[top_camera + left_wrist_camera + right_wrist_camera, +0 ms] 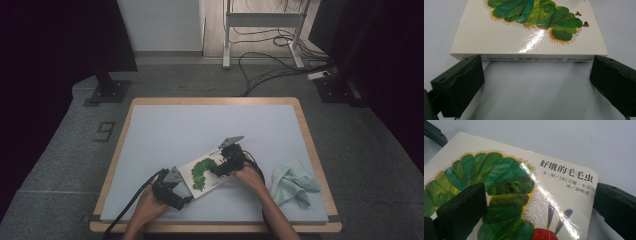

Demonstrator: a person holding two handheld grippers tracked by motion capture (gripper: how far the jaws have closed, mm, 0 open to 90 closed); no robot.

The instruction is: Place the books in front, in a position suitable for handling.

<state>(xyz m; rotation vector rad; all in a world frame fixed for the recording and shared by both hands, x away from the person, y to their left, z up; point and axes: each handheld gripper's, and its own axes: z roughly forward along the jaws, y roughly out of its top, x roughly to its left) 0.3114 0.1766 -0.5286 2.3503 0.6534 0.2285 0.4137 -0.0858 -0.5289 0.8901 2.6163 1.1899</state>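
Observation:
A white picture book [202,176] with a green caterpillar on its cover lies flat on the table, closed. Its printed spine [529,59] faces my left gripper [534,75]. That gripper stands open, its two jaws spread just short of the two ends of the spine and low over the table. My right gripper [537,191] is open over the cover [564,195]: one jaw rests above the caterpillar picture, and the other is off the book's edge beside the title corner. In the high view the left gripper [184,197] is at the book's near-left side and the right gripper [219,170] at its far-right side.
A crumpled pale green cloth [292,184] lies on the table to the right of the right hand. The pale grey mat [200,130] on the wooden table [310,145] stretches bare behind the book. Cables trail from both grippers toward the near edge.

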